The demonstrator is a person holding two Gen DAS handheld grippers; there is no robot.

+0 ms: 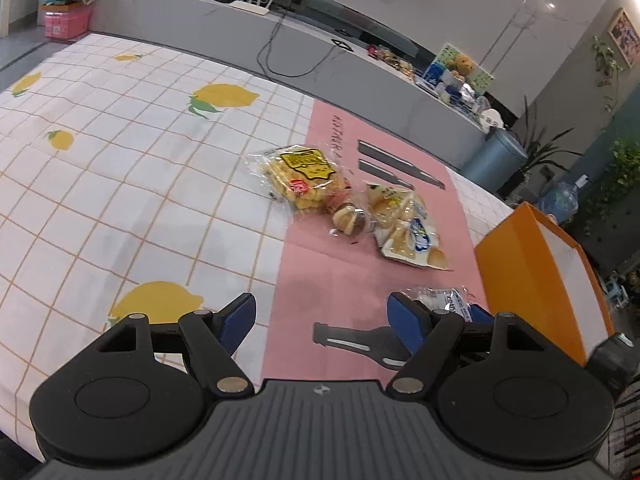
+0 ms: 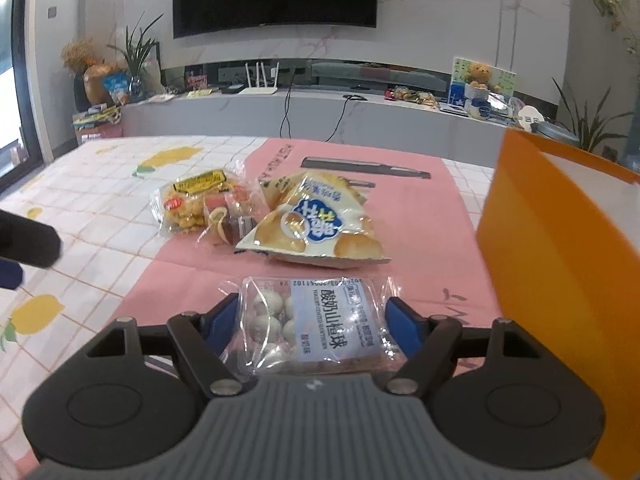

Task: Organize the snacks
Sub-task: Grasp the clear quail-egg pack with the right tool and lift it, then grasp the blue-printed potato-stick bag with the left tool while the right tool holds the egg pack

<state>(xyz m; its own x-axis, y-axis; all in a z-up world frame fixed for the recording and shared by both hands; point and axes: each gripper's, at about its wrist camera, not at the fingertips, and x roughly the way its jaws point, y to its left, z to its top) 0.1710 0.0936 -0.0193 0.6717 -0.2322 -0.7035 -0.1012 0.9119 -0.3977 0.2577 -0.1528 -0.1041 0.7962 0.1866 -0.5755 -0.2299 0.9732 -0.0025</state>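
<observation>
Snacks are seen on the pink mat (image 2: 420,208): a clear yogurt-ball packet (image 2: 316,324) lies between the spread, non-gripping fingers of the right gripper (image 2: 310,322), the left gripper (image 1: 322,318) is held wide and empty, 3 packs lie beyond, beside the orange box (image 2: 560,264).

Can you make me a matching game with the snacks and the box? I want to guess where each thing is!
Things:
1. orange box
2. packet of white balls
3. blue-and-white bun bag
4. yellow-label snack bag

Places:
A. far left of the snack pile
B. between the right gripper fingers
C. right edge of the table
D. middle of the pink mat

Pairs: 1-C, 2-B, 3-D, 4-A
</observation>
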